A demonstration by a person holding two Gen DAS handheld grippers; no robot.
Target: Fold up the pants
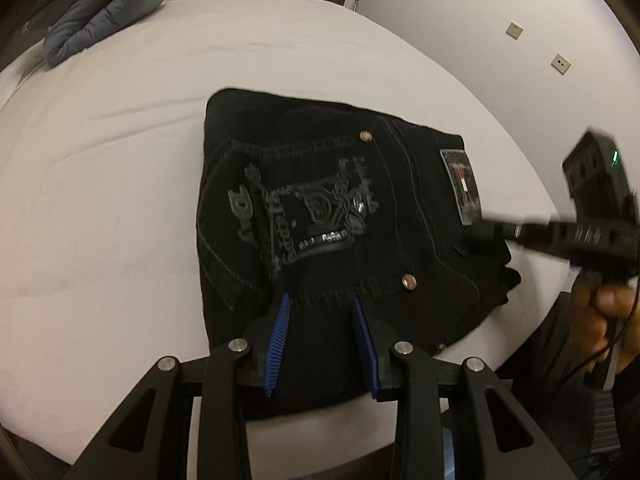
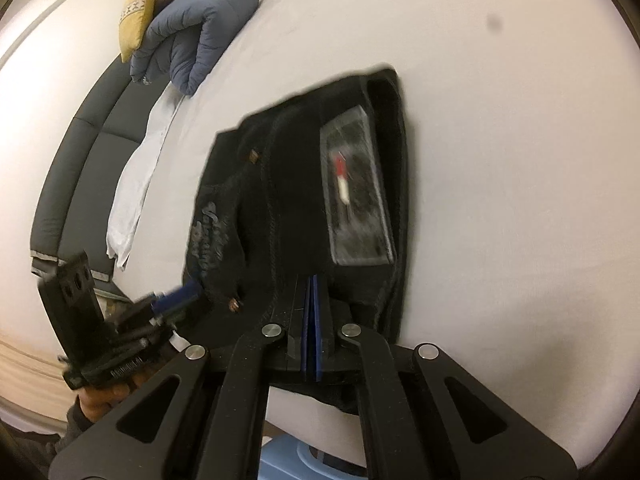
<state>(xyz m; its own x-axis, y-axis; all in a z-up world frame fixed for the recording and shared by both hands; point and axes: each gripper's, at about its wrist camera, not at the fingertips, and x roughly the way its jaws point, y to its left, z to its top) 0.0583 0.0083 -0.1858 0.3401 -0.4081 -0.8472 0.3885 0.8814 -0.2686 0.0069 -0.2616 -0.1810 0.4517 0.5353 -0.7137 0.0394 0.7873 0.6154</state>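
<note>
Black jeans (image 1: 320,216) lie folded into a compact packet on the white bed, back pocket embroidery and waistband patch (image 1: 460,188) facing up. My left gripper (image 1: 320,300) is open, its blue pads over the packet's near edge, with nothing between them. My right gripper (image 2: 314,280) is shut, its pads pressed together at the waistband edge of the jeans (image 2: 296,184), below the patch (image 2: 356,196); I cannot tell if cloth is pinched. The right gripper also shows in the left wrist view (image 1: 484,232), at the waistband. The left gripper shows in the right wrist view (image 2: 192,292).
A blue quilted duvet (image 1: 100,8) is bunched at the far corner of the bed (image 1: 120,160). Yellow and purple cushions (image 2: 138,12) and a white cloth (image 2: 136,176) lie by the dark headboard (image 2: 76,160). The bed's edge is close to me.
</note>
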